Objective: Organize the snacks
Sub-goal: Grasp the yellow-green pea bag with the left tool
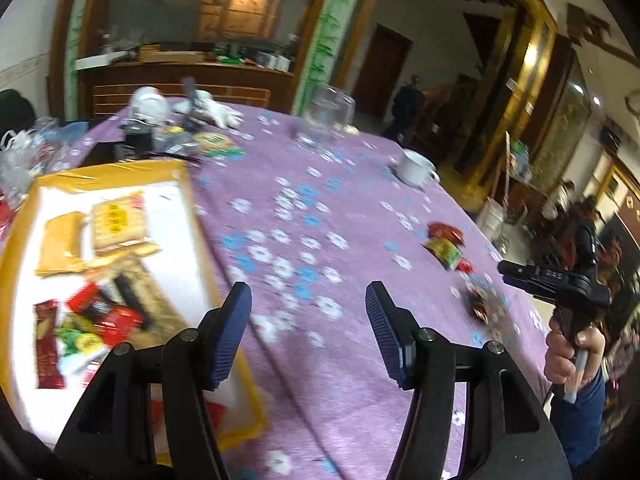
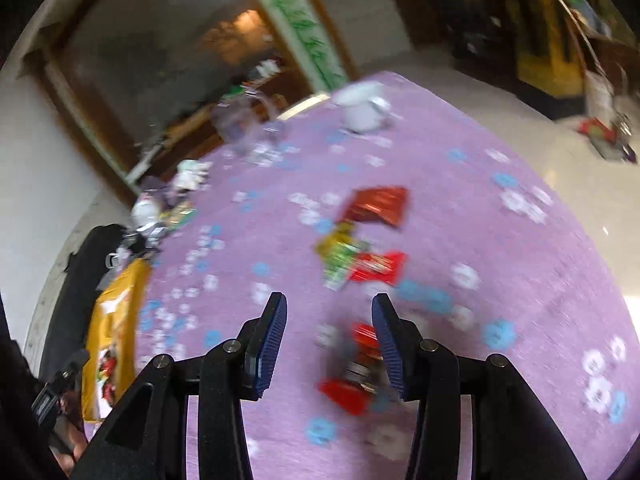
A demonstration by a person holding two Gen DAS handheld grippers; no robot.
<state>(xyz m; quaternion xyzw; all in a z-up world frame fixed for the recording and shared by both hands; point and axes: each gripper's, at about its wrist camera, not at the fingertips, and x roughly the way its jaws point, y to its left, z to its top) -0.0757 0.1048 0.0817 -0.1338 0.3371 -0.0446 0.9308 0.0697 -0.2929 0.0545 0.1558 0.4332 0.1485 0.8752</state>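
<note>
Dim wood-panelled room, round desk [image 1: 360,208] under a purple flowered cloth. Sorted snacks sit in the yellow-rimmed tray [image 1: 24,216] at left of the left view; loose packets [image 2: 360,232] wait mid-frame in the right view. Left hand-held gripper [image 1: 308,332] gapes empty; right hand-held gripper [image 2: 330,340] is open above a red packet [image 2: 356,364], probably the next pick.

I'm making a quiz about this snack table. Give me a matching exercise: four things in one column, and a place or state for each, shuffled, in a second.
Things:
1. white cup
2. glass jar
3. cracker packets
4. left gripper

Places or states:
A. open, nothing between its jaws
B. in the yellow-rimmed tray
C. near the table's far right edge
D. clear, standing at the far side of the purple cloth

Pairs: 1-C, 2-D, 3-B, 4-A
</note>
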